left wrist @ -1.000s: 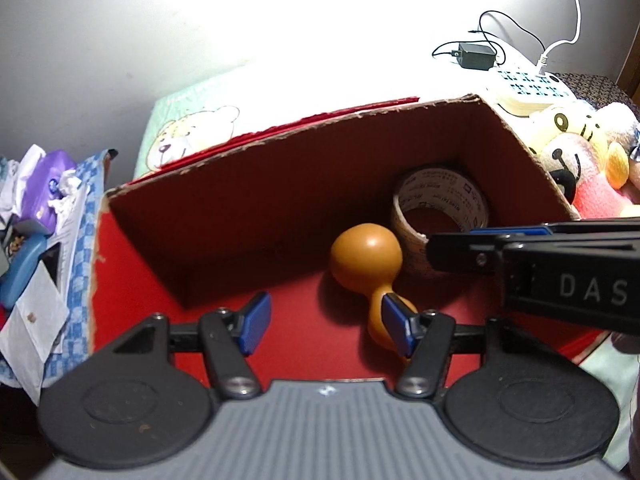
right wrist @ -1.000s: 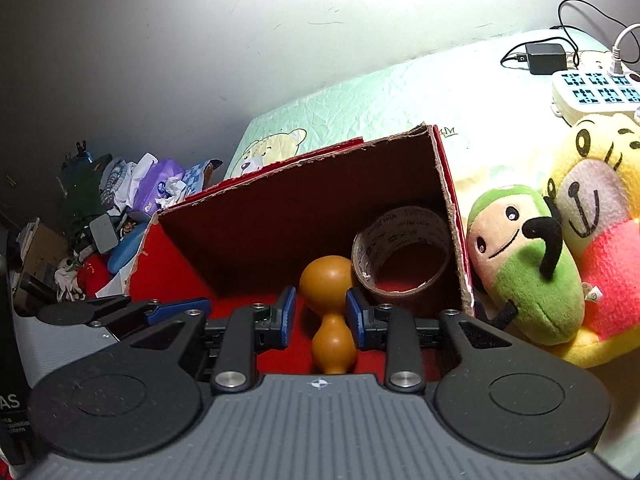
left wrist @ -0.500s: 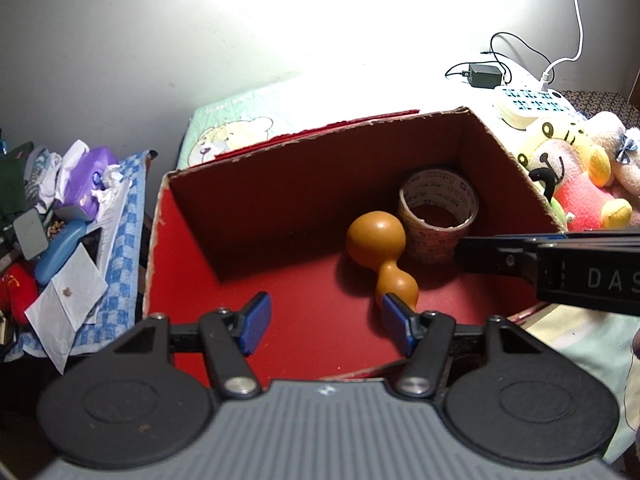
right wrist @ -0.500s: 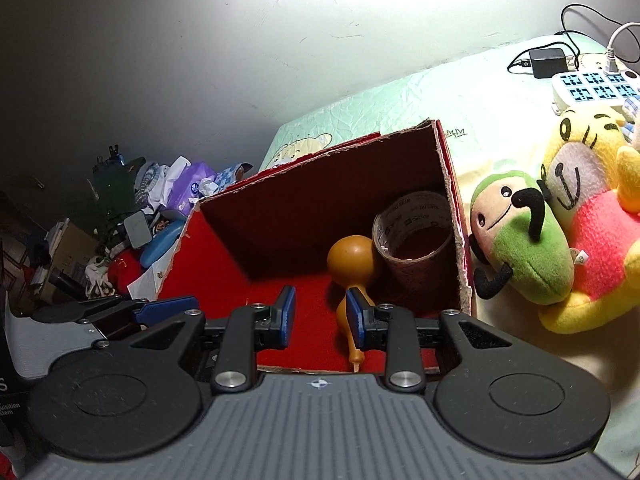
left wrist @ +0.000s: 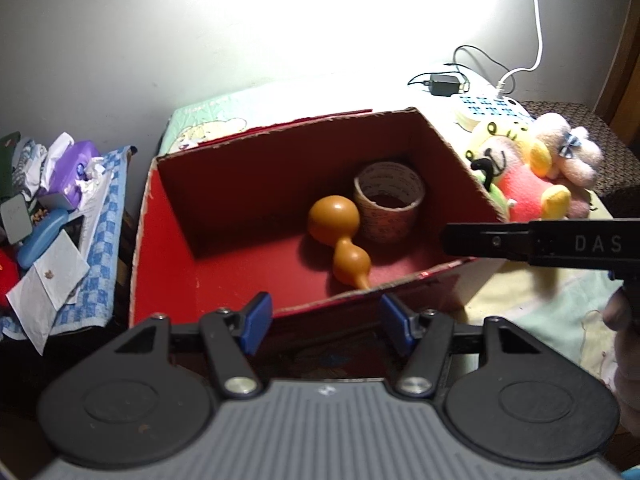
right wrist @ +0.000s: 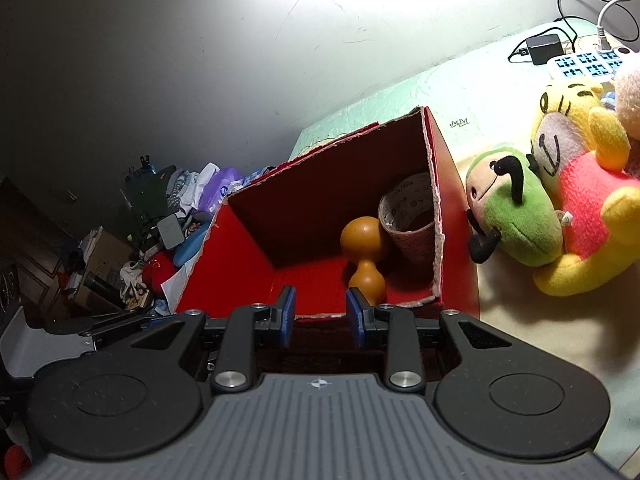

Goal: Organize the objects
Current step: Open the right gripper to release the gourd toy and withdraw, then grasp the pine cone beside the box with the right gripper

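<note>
Both of your tongs are empty and sit just short of the near rim of the red cardboard box (left wrist: 172, 216). The left tongs (left wrist: 325, 322) stand wide apart with nothing between the blue pads. The right tongs (right wrist: 321, 314) are parted more narrowly, also with nothing between them; in the left wrist view you see them edge-on as a black bar reaching in from the right, over the box's near right corner.

Ahead of both tongs, inside the box, the orange gourd (left wrist: 340, 236) lies on the red floor with its big bulb farther from you and its thin stem toward the near wall. The tape roll (left wrist: 388, 202) stands on end just beyond and to the right of it, close against the big bulb; whether they touch is hard to tell. So two things look already put away, and you seem to be between placements, with the next pick not yet begun.

What remains outside, to the right of your right tongs, is the pile of plush toys on the bed: the green plush (right wrist: 516, 220) leans against the box's outer right wall, and the yellow and red plush (right wrist: 588, 200) lies just beyond it.

The green plush is probably the next candidate. Your right tongs would need to swing right and open wider, since the toy's body is fatter than the present gap. It is soft, so bite deep into the body, not a limb.
</note>
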